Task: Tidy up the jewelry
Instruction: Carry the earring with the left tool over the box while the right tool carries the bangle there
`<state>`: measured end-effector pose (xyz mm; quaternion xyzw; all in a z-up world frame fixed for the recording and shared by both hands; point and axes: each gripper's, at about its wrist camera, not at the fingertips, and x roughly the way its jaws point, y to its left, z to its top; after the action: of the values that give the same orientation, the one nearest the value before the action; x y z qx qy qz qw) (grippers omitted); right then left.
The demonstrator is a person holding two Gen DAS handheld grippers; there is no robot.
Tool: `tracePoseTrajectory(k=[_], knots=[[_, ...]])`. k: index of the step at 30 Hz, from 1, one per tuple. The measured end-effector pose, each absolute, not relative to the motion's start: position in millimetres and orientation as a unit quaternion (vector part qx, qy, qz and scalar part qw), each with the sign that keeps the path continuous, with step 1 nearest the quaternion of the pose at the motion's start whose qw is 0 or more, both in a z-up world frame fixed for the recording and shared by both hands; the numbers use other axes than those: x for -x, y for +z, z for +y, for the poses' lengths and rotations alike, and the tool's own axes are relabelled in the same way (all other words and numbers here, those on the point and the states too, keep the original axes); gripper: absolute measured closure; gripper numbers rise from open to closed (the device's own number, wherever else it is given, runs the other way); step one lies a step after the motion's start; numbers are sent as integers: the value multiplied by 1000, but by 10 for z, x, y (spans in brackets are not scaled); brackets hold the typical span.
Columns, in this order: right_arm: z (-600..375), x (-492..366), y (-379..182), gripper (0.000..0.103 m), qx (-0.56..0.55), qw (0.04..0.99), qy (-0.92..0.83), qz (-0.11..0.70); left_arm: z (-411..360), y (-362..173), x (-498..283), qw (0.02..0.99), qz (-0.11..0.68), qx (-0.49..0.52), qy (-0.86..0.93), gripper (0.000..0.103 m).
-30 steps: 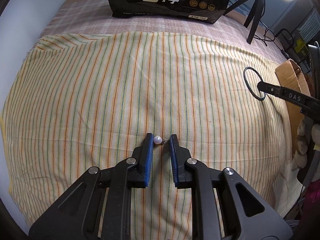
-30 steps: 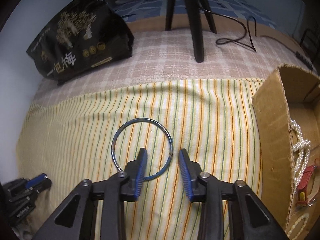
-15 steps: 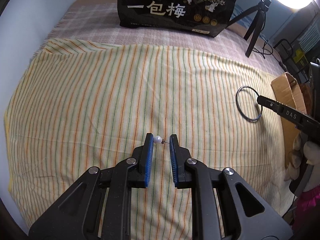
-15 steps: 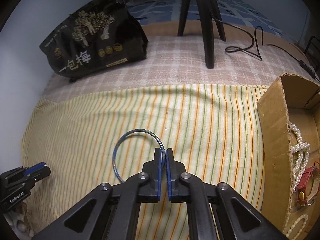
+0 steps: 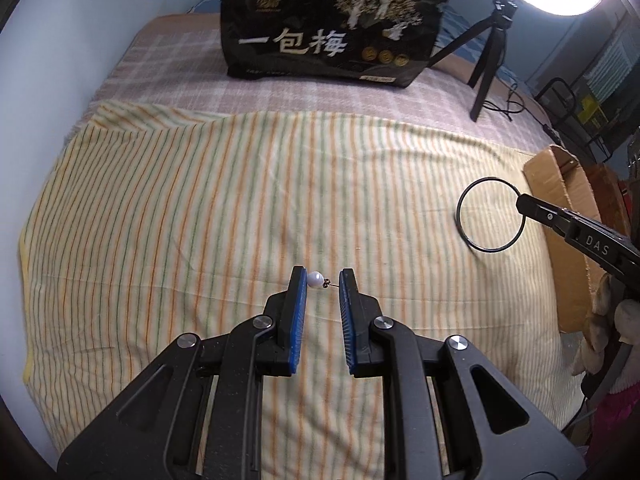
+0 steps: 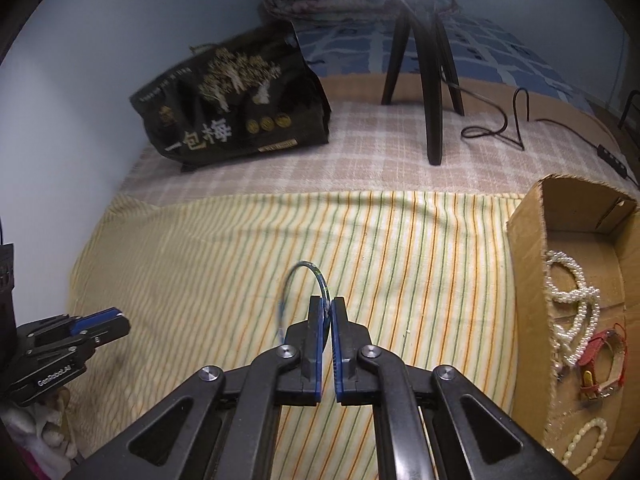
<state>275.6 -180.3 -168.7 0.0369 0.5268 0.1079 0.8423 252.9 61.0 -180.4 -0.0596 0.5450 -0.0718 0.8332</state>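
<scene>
Left wrist view
- My left gripper (image 5: 323,279): I am holding it low in the centre of the frame, jaws nearly together, pinching a pearl earring (image 5: 316,279) at the tips; the bead is touching the left pad and its thin wire is reaching to the right pad.
- Striped cloth (image 5: 200,208): it is lying under the gripper, filling the middle of the frame.
- My right gripper (image 5: 520,203): it is coming in from the right edge, gripping a thin bangle (image 5: 464,232) by its rim.
- Cardboard box (image 5: 560,184): it is sitting at the right edge, just beyond the bangle.
- Black bag (image 5: 332,40): it is standing at top centre.

Right wrist view
- My right gripper (image 6: 328,301): I am clamping it fully closed on the bangle (image 6: 308,267), which is standing up above the tips.
- Cardboard box (image 6: 528,264): at the right edge, it is holding pearl strands (image 6: 576,300) and a red watch strap (image 6: 600,344).
- My left gripper (image 6: 116,320): it is showing at lower left; from here I cannot tell its grip.
</scene>
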Motion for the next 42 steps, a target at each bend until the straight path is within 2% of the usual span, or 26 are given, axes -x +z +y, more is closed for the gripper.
tracePoseTrajectory(k=[24,42], knots=[[-2489,-1936,-701,102,-48,886,119,446,-548,-1097,-1996,866,475,-2,-155,88],[-3501,-1597,-408,102,-68,907,49,414,-1825,-986,-1608,862,444,-24,-243,88]])
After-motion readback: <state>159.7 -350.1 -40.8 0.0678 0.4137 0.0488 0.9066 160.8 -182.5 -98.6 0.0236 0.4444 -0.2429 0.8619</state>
